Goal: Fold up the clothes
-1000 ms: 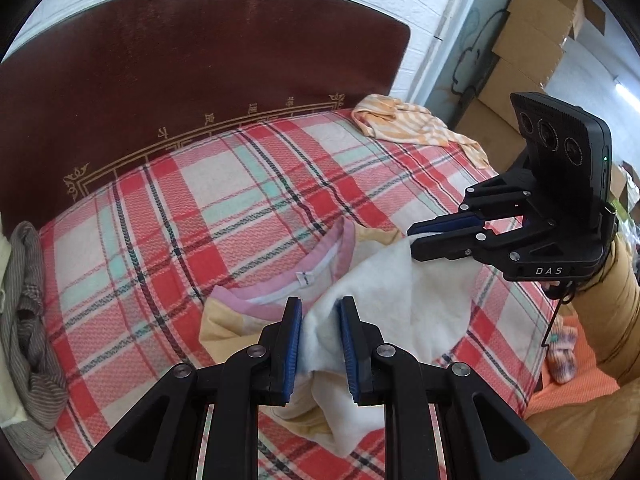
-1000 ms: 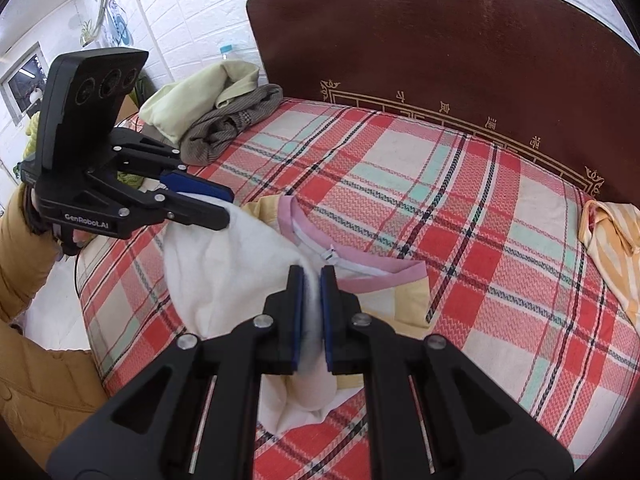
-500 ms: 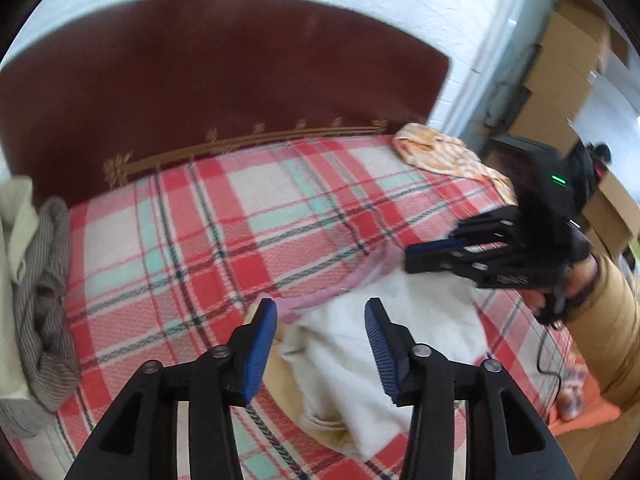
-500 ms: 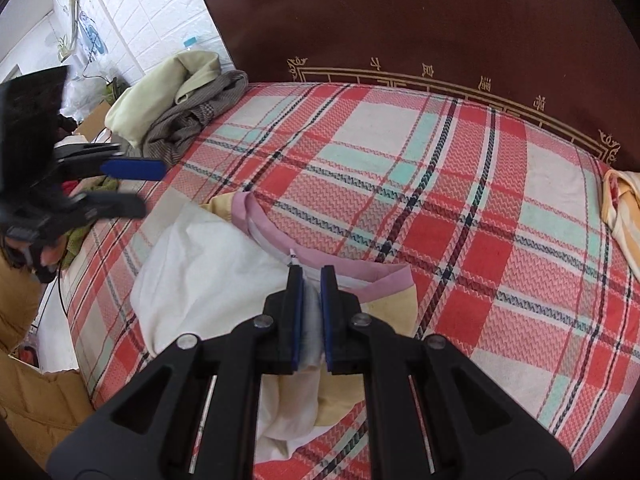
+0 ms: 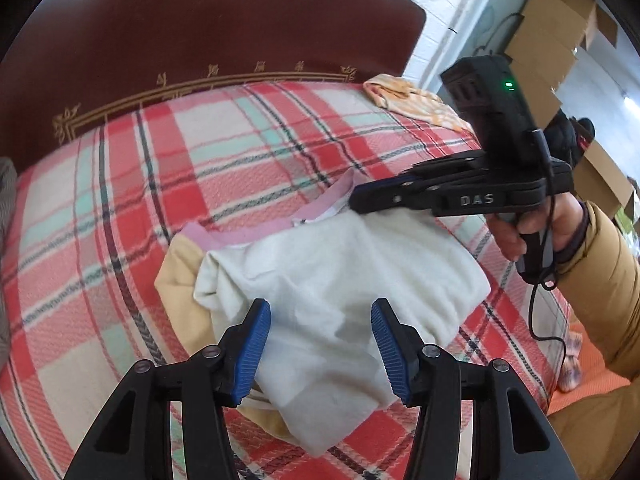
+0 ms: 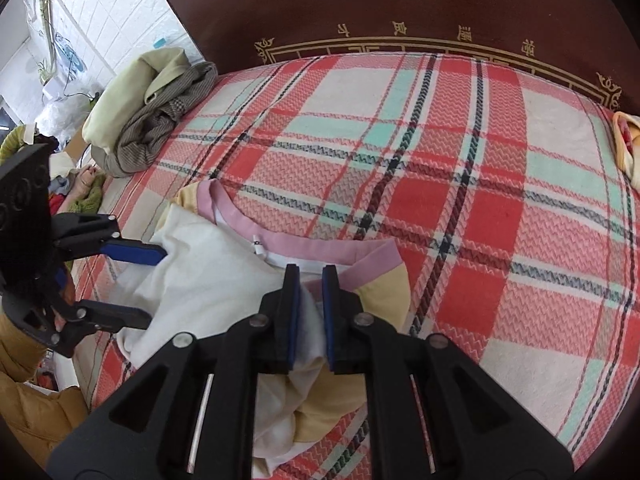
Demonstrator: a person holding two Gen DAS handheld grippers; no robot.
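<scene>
Lower shirt hidden behind right claw pinching it; left claw spread wide, empty; "DAS" legible at right.

Cream shirt with pink collar; red, white and mint plaid blanket.

Plaid blanket, dk headboard, maybe cardboard boxes.
</scene>
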